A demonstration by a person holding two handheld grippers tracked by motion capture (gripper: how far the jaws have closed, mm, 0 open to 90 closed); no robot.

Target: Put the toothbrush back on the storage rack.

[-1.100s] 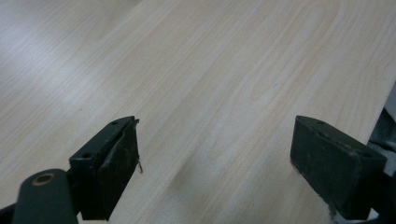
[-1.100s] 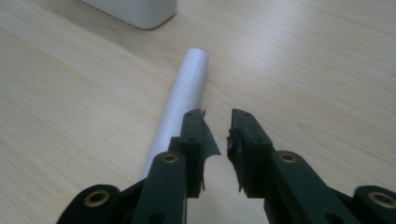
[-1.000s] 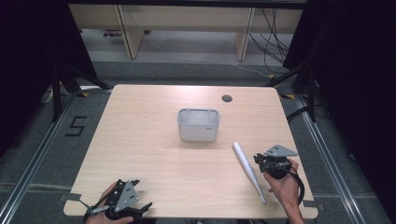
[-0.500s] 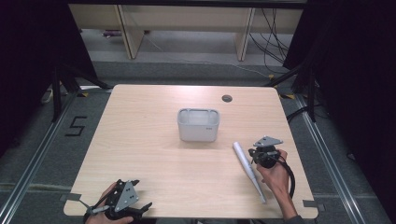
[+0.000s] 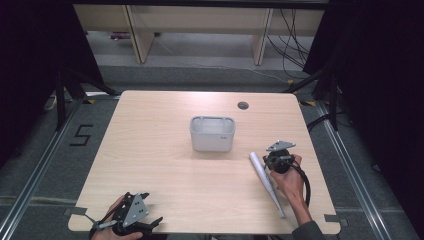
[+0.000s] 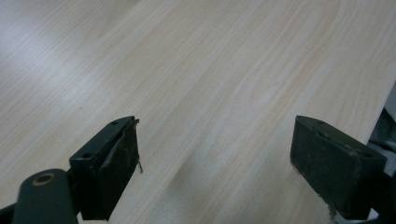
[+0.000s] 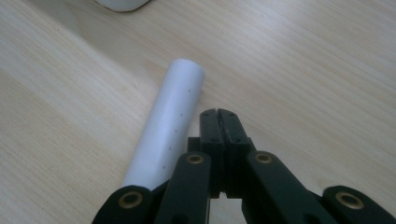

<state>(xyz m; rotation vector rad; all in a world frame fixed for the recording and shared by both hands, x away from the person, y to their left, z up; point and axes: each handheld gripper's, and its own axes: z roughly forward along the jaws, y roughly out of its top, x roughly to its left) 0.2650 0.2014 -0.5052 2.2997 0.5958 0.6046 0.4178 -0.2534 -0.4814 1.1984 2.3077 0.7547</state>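
While the white tube (image 5: pixel 265 181) lay flat near the grey tub (image 5: pixel 212 133), nothing was done yet. The right gripper (image 7: pixel 219 114) sat pinched together just beside the tube, holding nothing. The left gripper (image 6: pixel 215 163) gaped wide, far from the tub.

A tub (image 5: pixel 212 133) sits on the middle of the table (image 5: pixel 150 150). A tube (image 5: pixel 266 183) lies to its right, nearer the person. The right gripper (image 7: pixel 219 116) is just beside the tube's far end. The left gripper (image 5: pixel 131 220) sits at the near left edge, well apart from both.
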